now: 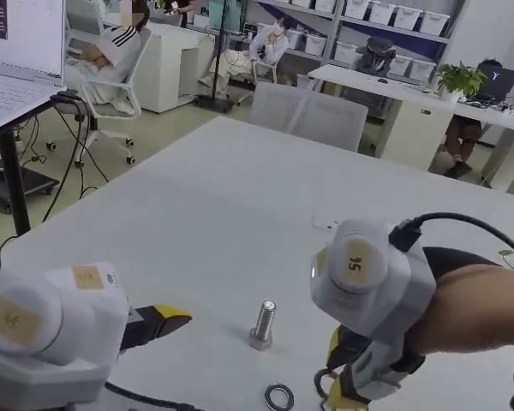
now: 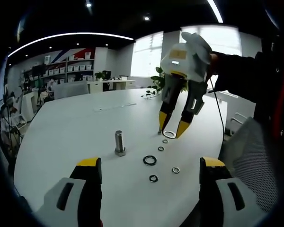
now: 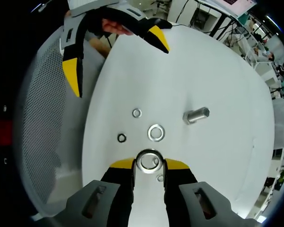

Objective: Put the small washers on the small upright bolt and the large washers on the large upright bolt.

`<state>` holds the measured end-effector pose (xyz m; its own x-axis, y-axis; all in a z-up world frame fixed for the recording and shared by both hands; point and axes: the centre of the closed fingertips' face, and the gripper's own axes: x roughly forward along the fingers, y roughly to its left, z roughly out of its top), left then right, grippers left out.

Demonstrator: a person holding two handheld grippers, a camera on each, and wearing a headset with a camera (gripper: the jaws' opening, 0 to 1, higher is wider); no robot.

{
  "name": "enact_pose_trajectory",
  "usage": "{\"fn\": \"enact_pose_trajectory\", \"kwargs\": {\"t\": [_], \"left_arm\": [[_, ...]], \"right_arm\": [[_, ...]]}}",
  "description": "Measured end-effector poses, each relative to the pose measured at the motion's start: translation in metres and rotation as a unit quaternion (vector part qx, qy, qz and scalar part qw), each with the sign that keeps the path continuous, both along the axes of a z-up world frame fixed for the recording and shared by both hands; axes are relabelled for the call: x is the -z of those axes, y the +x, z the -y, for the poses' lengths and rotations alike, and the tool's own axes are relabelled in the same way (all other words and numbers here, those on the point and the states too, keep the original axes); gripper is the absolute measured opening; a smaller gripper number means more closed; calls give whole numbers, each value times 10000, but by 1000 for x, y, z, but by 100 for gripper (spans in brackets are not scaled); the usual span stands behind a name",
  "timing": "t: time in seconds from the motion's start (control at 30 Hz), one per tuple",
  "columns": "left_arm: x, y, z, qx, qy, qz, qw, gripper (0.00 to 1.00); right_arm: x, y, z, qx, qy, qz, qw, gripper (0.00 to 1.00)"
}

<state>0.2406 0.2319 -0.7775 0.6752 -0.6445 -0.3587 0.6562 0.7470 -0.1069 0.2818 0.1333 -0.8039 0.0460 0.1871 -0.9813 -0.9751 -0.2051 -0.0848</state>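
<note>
Right gripper (image 3: pixel 150 164): jaws drawn in on a large washer (image 3: pixel 148 152), pinching it by the rim between the yellow tips. I can't tell if it's lifted off the white table (image 1: pixel 240 197) or resting on it. It sits on my side of the upright bolt (image 1: pixel 261 325), off to the bolt's right in the head view, near it but apart. The bolt stands head-down on the table, thread up, shank bare.

Left gripper (image 2: pixel 151 164): spread wide, empty, near-left of the bolt, tips aimed toward it, not touching.

A second large washer (image 2: pixel 144 161) lies flat on the near side of the bolt, between the bolt and me. Small washers (image 2: pixel 161 148) lie flat to the bolt's right and near side, scattered around that second large one. I count four in the left gripper view, one just beside the pinched washer. All lie apart from the bolt.
</note>
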Motion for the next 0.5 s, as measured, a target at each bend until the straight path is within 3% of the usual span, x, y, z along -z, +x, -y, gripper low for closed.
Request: {"fn": "enact_pose_trajectory", "kwargs": {"t": [0.5], "left_arm": [[-8, 9, -11, -163, -67, 109, 9998, 85]], "right_arm": [[-19, 12, -16, -145, 109, 217, 9996, 24]]}}
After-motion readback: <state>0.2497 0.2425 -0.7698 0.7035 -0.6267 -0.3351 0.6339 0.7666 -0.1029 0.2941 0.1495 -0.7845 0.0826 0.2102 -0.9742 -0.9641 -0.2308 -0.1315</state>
